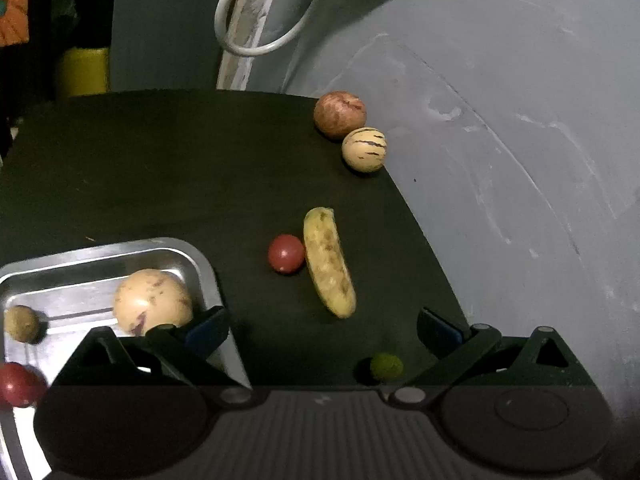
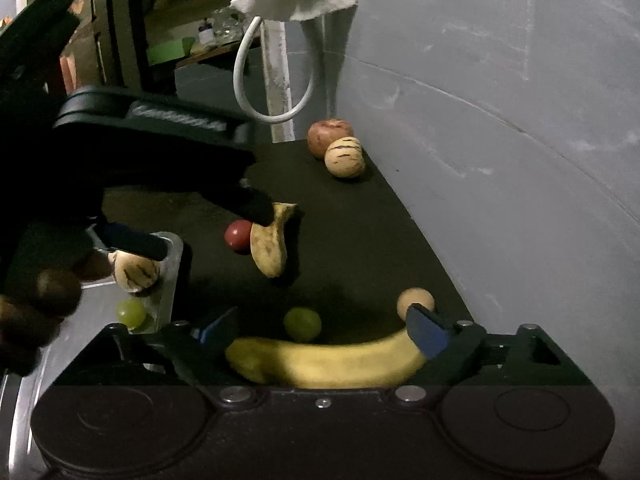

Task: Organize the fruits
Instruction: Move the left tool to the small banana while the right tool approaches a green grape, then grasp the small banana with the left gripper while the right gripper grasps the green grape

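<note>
Fruit sorting stands partly done. At the lower left of the left wrist view, the metal tray (image 1: 188, 258) already holds a large pale fruit (image 1: 152, 300), a small brown fruit (image 1: 21, 322) and a red fruit (image 1: 18, 384); the right wrist view adds a green grape (image 2: 131, 313) in the same tray.

Remaining on the dark mat (image 1: 140, 168): a spotted banana (image 1: 328, 264) at centre frame with a small red fruit (image 1: 285, 253) just beside it, a reddish apple (image 1: 340, 114) and a striped pale fruit (image 1: 364, 149) touching each other near the wall at upper right, and a green grape (image 1: 386, 366) low in frame. The right wrist view also shows a small tan fruit (image 2: 415, 300) at lower right.

Left gripper (image 1: 322, 334): jaws wide apart, nothing between them, hanging above the mat between tray and spotted banana.

Right gripper (image 2: 322, 334): jaws apart, a yellow banana (image 2: 324, 362) lying across the gap; the right blue pad overlaps its end, but whether the pads press on it cannot be told.

Judgement: roughly a third of the fruit is placed; seven pieces are left.
</note>
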